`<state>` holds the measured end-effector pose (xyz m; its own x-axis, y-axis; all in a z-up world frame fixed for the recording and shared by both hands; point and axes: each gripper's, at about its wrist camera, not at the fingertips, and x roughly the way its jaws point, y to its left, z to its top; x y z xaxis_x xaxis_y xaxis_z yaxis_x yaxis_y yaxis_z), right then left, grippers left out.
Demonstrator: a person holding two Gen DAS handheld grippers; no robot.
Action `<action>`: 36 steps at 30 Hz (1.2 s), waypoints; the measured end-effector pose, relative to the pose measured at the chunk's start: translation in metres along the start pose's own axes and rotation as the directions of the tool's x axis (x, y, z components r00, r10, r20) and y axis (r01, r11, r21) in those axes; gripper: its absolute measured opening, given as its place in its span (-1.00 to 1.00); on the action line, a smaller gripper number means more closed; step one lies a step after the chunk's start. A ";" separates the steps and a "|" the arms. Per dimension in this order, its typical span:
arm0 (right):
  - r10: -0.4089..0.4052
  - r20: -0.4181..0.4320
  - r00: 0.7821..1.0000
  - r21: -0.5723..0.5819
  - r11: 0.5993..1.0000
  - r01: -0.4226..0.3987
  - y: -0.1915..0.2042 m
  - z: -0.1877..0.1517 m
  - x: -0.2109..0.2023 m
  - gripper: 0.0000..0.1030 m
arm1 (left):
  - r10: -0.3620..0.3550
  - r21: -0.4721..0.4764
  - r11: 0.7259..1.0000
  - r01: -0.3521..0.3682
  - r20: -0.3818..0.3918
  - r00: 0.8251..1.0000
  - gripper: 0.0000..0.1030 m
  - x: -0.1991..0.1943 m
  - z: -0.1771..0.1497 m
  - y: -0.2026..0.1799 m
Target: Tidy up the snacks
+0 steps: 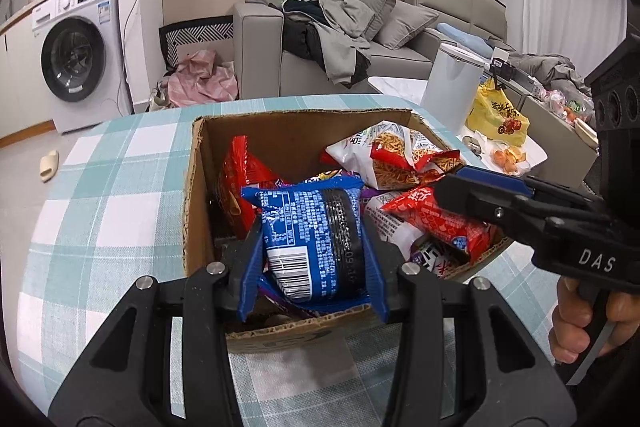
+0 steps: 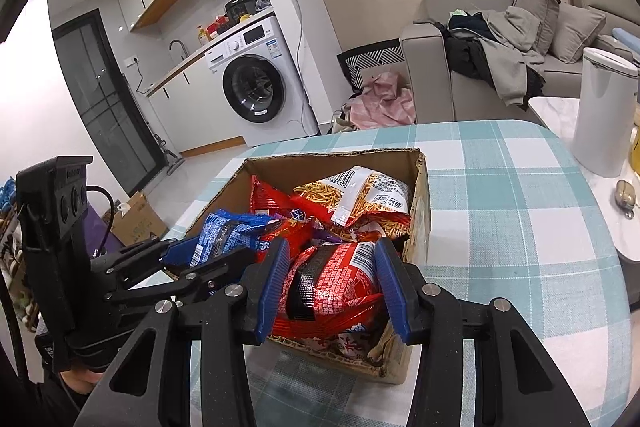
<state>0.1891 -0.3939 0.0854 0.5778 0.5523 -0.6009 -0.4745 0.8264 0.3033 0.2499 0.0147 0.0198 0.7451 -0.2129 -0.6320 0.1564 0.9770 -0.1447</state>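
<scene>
An open cardboard box (image 1: 196, 163) (image 2: 420, 211) full of snack packets stands on the checked table. My left gripper (image 1: 312, 227) is shut on a blue snack packet (image 1: 316, 239) over the box's near side; the packet also shows in the right wrist view (image 2: 224, 235). My right gripper (image 2: 332, 267) is shut on a red snack packet (image 2: 332, 287) over the box's near right corner; that packet shows in the left wrist view (image 1: 436, 219). A white and orange packet of stick snacks (image 1: 400, 155) (image 2: 360, 195) lies at the back of the box.
The table wears a teal and white checked cloth (image 1: 120, 187) (image 2: 520, 207). A white bin (image 2: 604, 111) and a yellow bag (image 1: 496, 115) stand beyond the right edge. A grey sofa (image 1: 320, 39) and a washing machine (image 2: 256, 79) are behind.
</scene>
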 end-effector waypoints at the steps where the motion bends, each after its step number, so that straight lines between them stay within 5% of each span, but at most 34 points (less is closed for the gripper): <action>1: 0.003 -0.001 1.000 0.000 1.000 -0.003 -0.001 0.001 0.000 -0.12 | -0.008 -0.009 1.000 0.008 -0.005 1.000 -0.21 0.000 -0.001 0.001; 13: -0.045 0.003 0.999 -0.082 0.996 0.045 0.013 -0.002 -0.007 0.01 | 0.009 -0.030 0.999 -0.010 -0.009 1.000 -0.19 -0.009 -0.001 0.000; 16: -0.032 0.029 0.999 -0.095 0.995 0.034 0.017 -0.002 -0.017 0.16 | 0.011 -0.034 0.999 -0.012 -0.015 1.000 0.04 -0.014 0.001 0.003; 20: -0.014 0.064 0.998 -0.108 0.994 0.020 0.024 -0.002 -0.031 0.52 | 0.030 -0.027 0.999 -0.030 0.021 0.999 0.64 -0.030 0.001 0.003; 25: 0.009 0.106 0.994 -0.123 0.992 0.005 0.033 -0.006 -0.048 0.95 | 0.062 0.000 0.998 -0.062 0.068 0.996 0.98 -0.054 -0.003 -0.001; 36: 0.007 0.150 0.989 -0.115 0.993 0.011 0.039 -0.034 -0.071 0.99 | 0.114 0.011 0.993 -0.117 0.165 0.980 0.99 -0.102 -0.028 -0.003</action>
<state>0.1074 -0.4048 0.1150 0.6680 0.5681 -0.4808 -0.5413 0.8142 0.2100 0.1550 0.0328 0.0630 0.8549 -0.0960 -0.5099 0.0754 0.9953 -0.0611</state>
